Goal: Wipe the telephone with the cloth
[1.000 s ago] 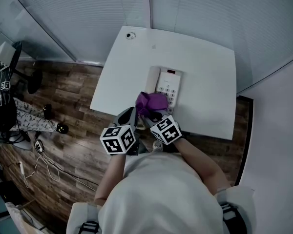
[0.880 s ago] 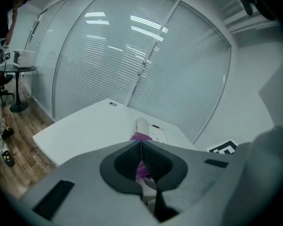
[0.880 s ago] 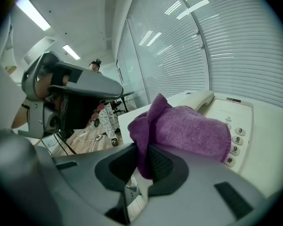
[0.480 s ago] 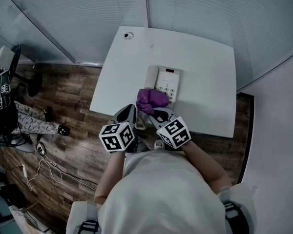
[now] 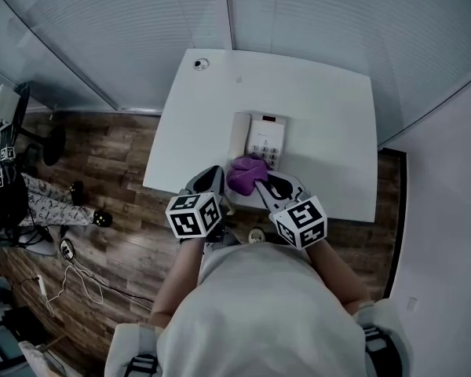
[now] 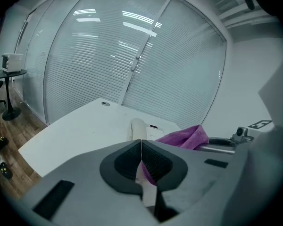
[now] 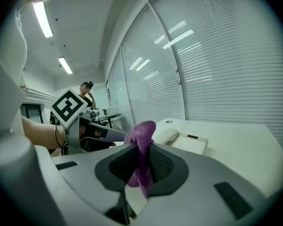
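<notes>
A white table (image 5: 330,116) stands against walls of glass hung with closed blinds (image 5: 141,30), on a wooden floor (image 5: 102,155).

The telephone (image 5: 264,138) sits in the middle of the table, a little toward the near edge. Its handset (image 5: 241,132) lies along its left side and its keypad is on the right. Just over the telephone's near end is the purple cloth (image 5: 246,173), bunched into a lump and lifted off the surface. The right gripper (image 5: 268,185) holds it: in the right gripper view its jaws are clamped on a fold, with the cloth rising above the pads and a tail hanging below them.

The left gripper (image 5: 218,182) is just beside the cloth on the left, above the near edge. Its jaws are pressed together at the tips. A sliver of purple shows in the slit behind them, and I cannot tell whether any cloth is pinched there.

Near the far left corner a small round fitting (image 5: 201,64) is set in the tabletop.
</notes>
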Motion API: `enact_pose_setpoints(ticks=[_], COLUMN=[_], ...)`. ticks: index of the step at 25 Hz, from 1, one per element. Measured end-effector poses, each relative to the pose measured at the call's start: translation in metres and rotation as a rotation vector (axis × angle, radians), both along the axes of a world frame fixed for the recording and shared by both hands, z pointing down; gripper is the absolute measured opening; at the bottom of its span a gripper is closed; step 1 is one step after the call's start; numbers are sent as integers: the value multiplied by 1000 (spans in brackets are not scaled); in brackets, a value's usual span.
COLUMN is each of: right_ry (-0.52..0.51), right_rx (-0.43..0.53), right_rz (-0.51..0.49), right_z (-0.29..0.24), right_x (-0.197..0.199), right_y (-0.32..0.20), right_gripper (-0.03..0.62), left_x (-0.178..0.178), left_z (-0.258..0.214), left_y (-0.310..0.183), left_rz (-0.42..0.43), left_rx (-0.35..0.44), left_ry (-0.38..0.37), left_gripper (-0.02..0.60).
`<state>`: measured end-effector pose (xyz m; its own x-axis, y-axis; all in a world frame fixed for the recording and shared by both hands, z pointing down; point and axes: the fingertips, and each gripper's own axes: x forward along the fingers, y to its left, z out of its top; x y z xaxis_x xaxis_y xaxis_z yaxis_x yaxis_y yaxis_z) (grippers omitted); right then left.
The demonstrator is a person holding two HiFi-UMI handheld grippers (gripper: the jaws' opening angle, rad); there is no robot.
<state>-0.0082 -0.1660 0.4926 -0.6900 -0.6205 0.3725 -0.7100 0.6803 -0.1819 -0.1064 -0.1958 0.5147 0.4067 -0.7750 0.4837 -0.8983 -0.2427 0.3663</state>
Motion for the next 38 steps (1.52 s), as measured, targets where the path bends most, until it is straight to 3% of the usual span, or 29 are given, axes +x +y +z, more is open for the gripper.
enact_pose_setpoints(ticks=[12,15,22,28,38], right_ry=[-26,-31,-36,-35,-27], right_rx=[70,75,67,60,35], right_rz=[195,234,293,319,333], right_z=[-25,-28,-28,-29,-22], right_x=[40,48,63,72,81], right_y=[-26,-31,-39,-37,-36], right_gripper=[60,60,60,60,60], left_x=[26,33,46,52,57], left_z=[21,24,37,49,63], left_y=[-33,-40,-59,-73,-89], left_rz=[105,131,152,157,127], left_rx=[-44,-49,-72,-85,-103], left_ry=[-33,-39,-84,-172,-249], left_gripper=[27,158,236,258,241])
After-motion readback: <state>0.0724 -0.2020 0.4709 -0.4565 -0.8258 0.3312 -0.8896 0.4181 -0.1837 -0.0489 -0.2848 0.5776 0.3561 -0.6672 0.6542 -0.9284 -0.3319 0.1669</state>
